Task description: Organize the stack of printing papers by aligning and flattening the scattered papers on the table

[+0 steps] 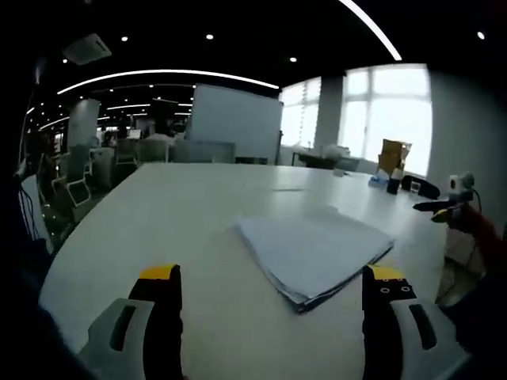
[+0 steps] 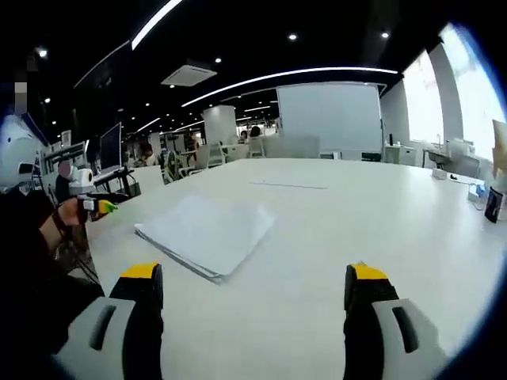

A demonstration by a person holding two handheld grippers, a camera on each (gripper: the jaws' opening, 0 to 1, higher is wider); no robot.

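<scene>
A broad white desk spreads across the middle of both views. A flat stack of white printing papers lies on it, centre-right in the left gripper view and centre-left in the right gripper view. At the bottom, the left gripper and right gripper hold yellow-tipped black fingers spread wide, grasping nothing.

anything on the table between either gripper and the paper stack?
Nothing visible. In the left gripper view, bare white table lies between the open left gripper and the paper stack. In the right gripper view, the open right gripper faces the same stack across bare tabletop.
</scene>
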